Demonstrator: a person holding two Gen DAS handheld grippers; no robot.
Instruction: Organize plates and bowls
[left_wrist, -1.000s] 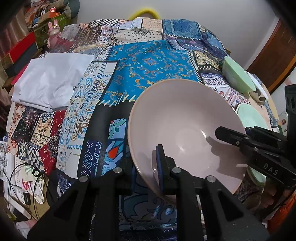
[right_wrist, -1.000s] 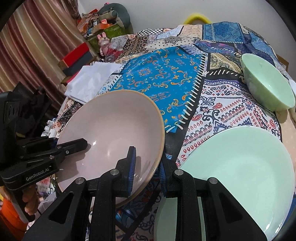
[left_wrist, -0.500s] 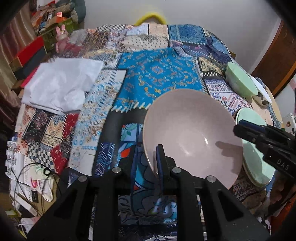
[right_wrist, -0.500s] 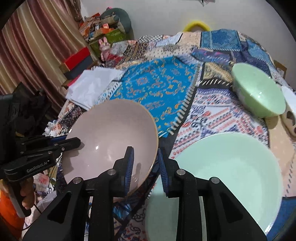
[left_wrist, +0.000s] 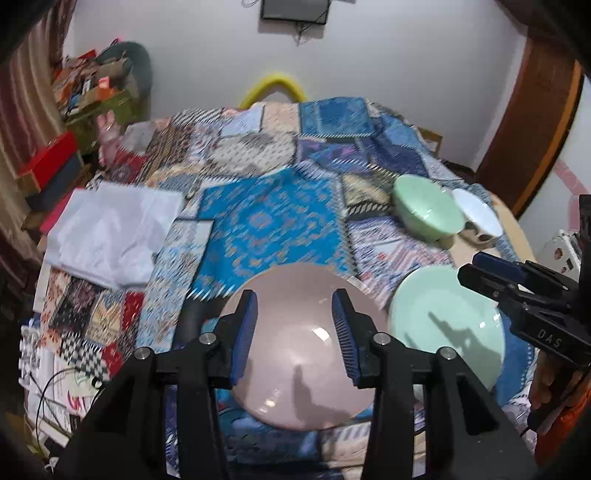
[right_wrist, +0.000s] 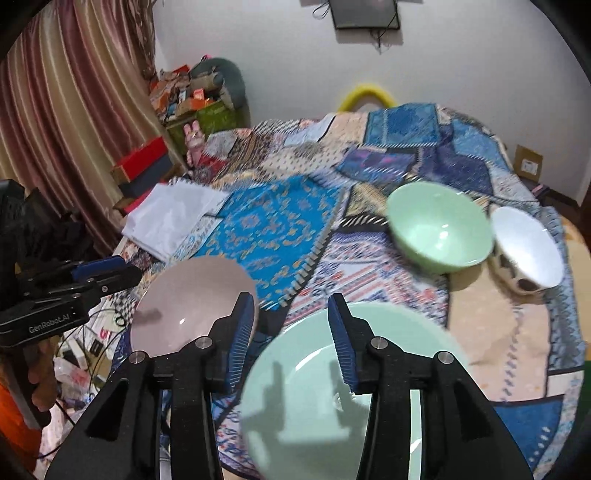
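Observation:
A pink plate (left_wrist: 303, 354) lies flat on the patchwork cloth; it also shows in the right wrist view (right_wrist: 188, 306). A pale green plate (left_wrist: 443, 325) lies to its right, also in the right wrist view (right_wrist: 343, 398). My left gripper (left_wrist: 293, 338) is open and empty, raised above the pink plate. My right gripper (right_wrist: 291, 339) is open and empty, above the gap between the two plates. A green bowl (right_wrist: 439, 232) and a white bowl (right_wrist: 528, 251) stand farther back on the right.
A folded white cloth (left_wrist: 107, 232) lies at the left of the table. Boxes and clutter (right_wrist: 192, 99) stand behind by the curtain. Cables (left_wrist: 66, 391) hang off the near left edge. A yellow chair back (left_wrist: 273, 86) is at the far side.
Both grippers let go of the pink plate, opened and rose back. The plate now lies flat on the cloth beside the green plate.

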